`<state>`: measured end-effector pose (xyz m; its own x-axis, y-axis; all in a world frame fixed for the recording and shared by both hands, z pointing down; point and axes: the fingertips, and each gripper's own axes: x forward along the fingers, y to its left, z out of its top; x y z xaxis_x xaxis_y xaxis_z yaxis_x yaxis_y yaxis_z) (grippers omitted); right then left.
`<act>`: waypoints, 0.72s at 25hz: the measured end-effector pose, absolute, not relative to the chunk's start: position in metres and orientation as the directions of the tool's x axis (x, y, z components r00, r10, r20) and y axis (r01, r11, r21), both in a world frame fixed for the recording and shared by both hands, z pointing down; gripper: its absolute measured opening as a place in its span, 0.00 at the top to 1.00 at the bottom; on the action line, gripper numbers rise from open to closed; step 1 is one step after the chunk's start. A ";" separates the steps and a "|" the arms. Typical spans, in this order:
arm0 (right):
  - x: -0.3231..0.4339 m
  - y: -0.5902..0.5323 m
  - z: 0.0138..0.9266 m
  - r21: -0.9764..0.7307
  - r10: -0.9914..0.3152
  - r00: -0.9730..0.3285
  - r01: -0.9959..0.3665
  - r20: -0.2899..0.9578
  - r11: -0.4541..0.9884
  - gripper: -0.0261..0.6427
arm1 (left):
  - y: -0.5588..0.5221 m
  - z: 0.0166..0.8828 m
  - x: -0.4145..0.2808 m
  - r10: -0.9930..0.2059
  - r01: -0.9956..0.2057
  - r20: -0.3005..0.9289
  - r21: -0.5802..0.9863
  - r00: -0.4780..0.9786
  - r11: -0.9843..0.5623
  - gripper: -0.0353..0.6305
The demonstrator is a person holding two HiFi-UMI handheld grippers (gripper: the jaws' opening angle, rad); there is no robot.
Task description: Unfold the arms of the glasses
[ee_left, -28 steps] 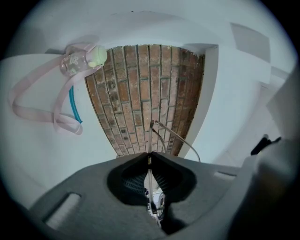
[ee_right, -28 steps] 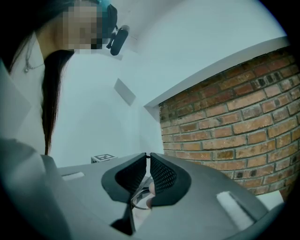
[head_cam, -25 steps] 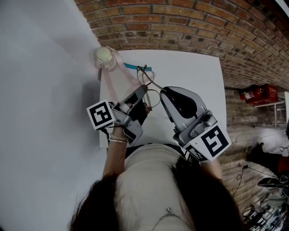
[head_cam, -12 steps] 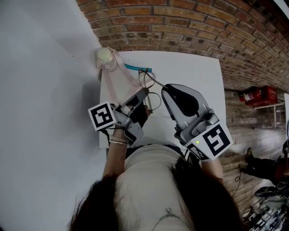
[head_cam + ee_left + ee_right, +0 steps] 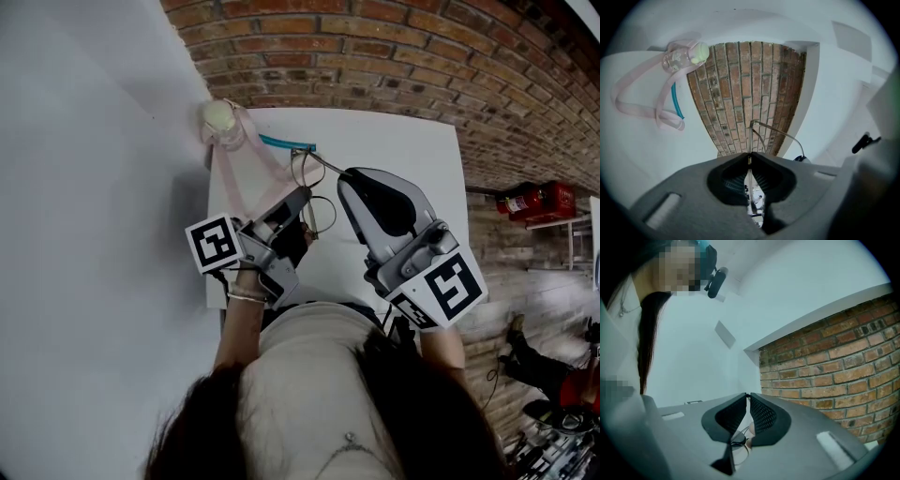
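1. A small clear bottle [image 5: 217, 120] [image 5: 684, 54] with a pale green cap lay at the far left corner of the white table [image 5: 403, 150], well to the left of the glasses.
2. A pink strap [image 5: 234, 178] [image 5: 637, 110] hung from the bottle and lay in loops on the table, left of the glasses.
3. A thin blue-green tube [image 5: 286, 142] [image 5: 677, 101] lay just past the glasses, near the far edge of the table.
4. The left gripper [image 5: 302, 194] [image 5: 749, 157] was on the left side of the glasses. Its jaws were pressed together and pinched the thin wire frame.
5. The glasses [image 5: 319, 214] [image 5: 776, 132] [image 5: 736, 442] were held up between the two grippers, over the table. One thin arm stuck out from the frame toward the right gripper.
6. The right gripper [image 5: 345, 178] [image 5: 746, 395] was on the right side of the glasses. Its jaws were squeezed together at the tip, right where the end of that arm reached.
7. A red fire extinguisher [image 5: 534, 197] stood far to the right of the glasses, by the brick wall [image 5: 375, 56].
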<state>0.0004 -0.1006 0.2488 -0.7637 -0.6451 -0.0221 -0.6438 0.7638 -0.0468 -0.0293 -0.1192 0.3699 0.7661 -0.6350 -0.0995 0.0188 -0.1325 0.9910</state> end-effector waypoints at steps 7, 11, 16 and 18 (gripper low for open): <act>0.002 -0.105 0.246 -0.048 -0.654 -0.756 -0.653 -0.031 0.756 0.91 | -0.116 0.372 -0.026 -0.622 0.021 -0.098 0.991 0.777 -0.130 0.91; 0.004 -0.108 0.244 -0.047 -0.658 -0.752 -0.657 -0.036 0.753 0.91 | -0.115 0.374 -0.024 -0.611 0.020 -0.097 0.991 0.785 -0.131 0.91; 0.007 -0.111 0.241 -0.050 -0.663 -0.748 -0.661 -0.042 0.749 0.91 | -0.114 0.373 -0.021 -0.603 0.013 -0.090 0.991 0.792 -0.130 0.91; 0.008 -0.113 0.241 -0.049 -0.665 -0.746 -0.663 -0.042 0.747 0.91 | -0.114 0.374 -0.020 -0.601 0.013 -0.090 0.991 0.795 -0.132 0.91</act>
<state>0.0082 -0.1128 0.2407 -0.7458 -0.6648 -0.0420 -0.6630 0.7470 -0.0491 -0.0198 -0.1137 0.3737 0.7945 -0.6005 -0.0902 0.0131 -0.1316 0.9912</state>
